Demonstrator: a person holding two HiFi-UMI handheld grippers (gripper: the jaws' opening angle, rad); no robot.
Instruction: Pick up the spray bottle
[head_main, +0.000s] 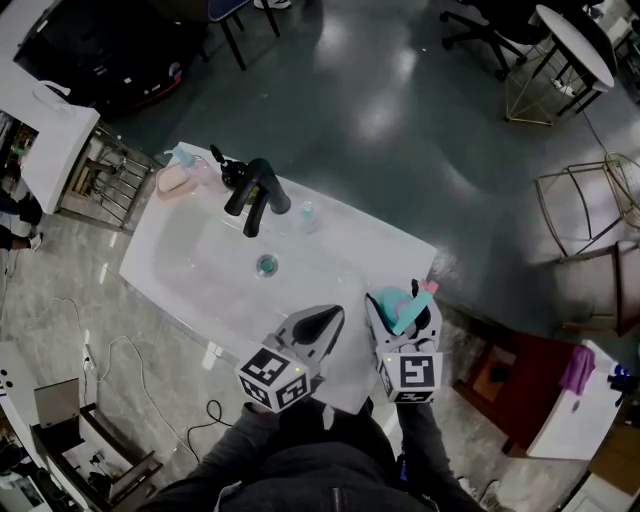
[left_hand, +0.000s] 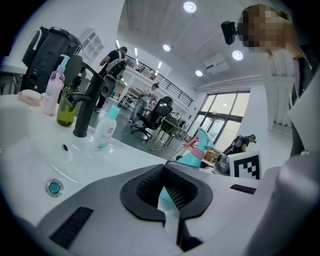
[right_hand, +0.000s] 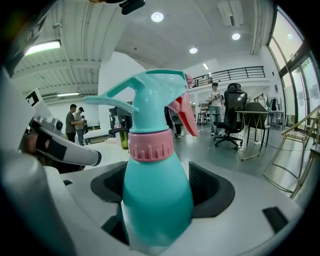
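The spray bottle (right_hand: 156, 192) is teal with a pink collar and a pink trigger. It stands upright between the jaws of my right gripper (right_hand: 157, 222), which is shut on its body. In the head view, the spray bottle (head_main: 405, 306) and the right gripper (head_main: 407, 318) are held over the near right corner of the white sink counter (head_main: 340, 250). My left gripper (head_main: 328, 322) is just to the left of it, shut with nothing in it. From the left gripper (left_hand: 169, 200) view, the spray bottle (left_hand: 196, 151) shows to the right, beyond the jaws.
A black faucet (head_main: 256, 194) stands at the back of the basin, above the drain (head_main: 266, 265). A small clear bottle (head_main: 307, 213) is to its right and a pink soap (head_main: 176, 180) and dark bottles to its left. Wire stools (head_main: 590, 205) and chairs stand on the floor beyond.
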